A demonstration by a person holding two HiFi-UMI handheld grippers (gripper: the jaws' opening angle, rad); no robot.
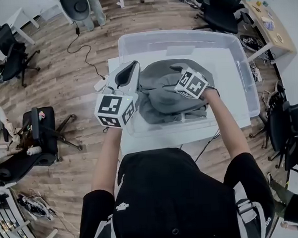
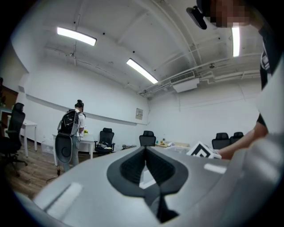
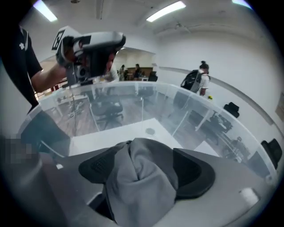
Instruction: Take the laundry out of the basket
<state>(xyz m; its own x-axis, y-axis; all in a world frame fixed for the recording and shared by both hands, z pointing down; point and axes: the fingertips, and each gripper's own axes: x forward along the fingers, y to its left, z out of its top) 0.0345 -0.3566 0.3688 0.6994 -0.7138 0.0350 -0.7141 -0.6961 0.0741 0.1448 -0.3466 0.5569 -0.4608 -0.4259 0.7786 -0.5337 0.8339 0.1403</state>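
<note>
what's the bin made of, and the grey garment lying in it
The bin looks like clear rigid plastic, smooth and slightly glossy: you can see straight through its walls, which hold their shape. The grey garment is soft matte fabric, probably a knit or fleece: it slumps in rounded folds with no shine.

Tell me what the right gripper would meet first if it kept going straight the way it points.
The grey garment in the clear bin. The right gripper points down into it, and fabric already bunches between its jaws, so nothing else lies in that line first.
</note>
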